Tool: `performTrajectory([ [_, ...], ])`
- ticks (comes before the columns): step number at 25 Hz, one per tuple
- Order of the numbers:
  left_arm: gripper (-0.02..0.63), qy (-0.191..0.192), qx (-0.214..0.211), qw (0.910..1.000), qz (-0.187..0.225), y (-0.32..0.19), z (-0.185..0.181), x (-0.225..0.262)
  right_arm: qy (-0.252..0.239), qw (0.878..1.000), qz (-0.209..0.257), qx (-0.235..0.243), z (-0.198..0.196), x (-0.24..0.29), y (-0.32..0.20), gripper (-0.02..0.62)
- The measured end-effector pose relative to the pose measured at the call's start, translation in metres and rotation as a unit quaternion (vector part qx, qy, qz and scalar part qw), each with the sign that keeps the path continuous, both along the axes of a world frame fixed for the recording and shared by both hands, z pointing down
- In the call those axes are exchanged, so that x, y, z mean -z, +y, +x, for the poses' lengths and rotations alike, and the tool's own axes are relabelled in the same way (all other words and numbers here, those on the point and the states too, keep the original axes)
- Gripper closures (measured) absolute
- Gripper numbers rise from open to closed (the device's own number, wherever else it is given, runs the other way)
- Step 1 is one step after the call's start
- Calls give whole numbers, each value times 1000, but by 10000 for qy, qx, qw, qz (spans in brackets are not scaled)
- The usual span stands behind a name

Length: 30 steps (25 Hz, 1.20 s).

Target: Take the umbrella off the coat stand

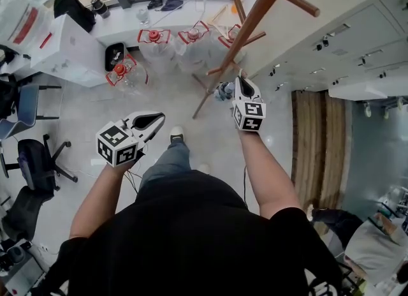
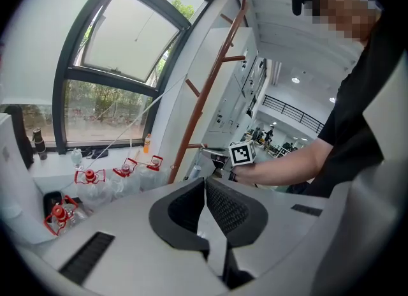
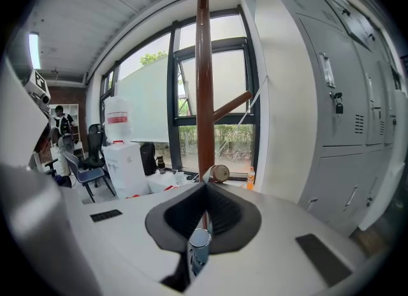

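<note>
The brown wooden coat stand (image 1: 255,17) leans across the head view from the top right down to the floor. My right gripper (image 1: 241,79) is beside its pole, shut on the umbrella (image 1: 223,90), a small grey-blue folded bundle. In the right gripper view the jaws (image 3: 205,185) are closed; the umbrella's round wooden handle end (image 3: 220,173) pokes out past them and a silvery part (image 3: 199,247) hangs below. The pole (image 3: 204,84) rises straight behind. Whether the umbrella hangs on a peg I cannot tell. My left gripper (image 1: 160,117) floats left of the stand, shut (image 2: 205,180) on nothing.
Several water jugs with red caps (image 1: 153,39) stand on the floor by the window. A white box (image 1: 64,46) and office chairs (image 1: 32,154) are at the left. Grey lockers (image 3: 331,97) line the right side. The person's foot (image 1: 176,135) is near the stand's base.
</note>
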<state>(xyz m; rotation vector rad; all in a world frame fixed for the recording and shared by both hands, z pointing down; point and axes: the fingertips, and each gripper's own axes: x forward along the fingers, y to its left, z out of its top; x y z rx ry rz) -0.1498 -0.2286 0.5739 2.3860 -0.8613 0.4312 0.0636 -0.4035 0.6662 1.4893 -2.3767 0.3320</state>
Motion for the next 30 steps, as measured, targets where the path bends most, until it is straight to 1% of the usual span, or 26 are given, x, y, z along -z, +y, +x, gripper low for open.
performTrajectory([
  [14,580,-47,-71,9996,266,37,21,27,-37,9999,118,79,20,30,43,584],
  [21,580,-65,-73,9990,433,61,29,44,-225,9995,216,84,35,53,72,585],
  [30,580,-29,27,9977,671,89,38,70,-421,9981,449,-71,73,100,108,584],
])
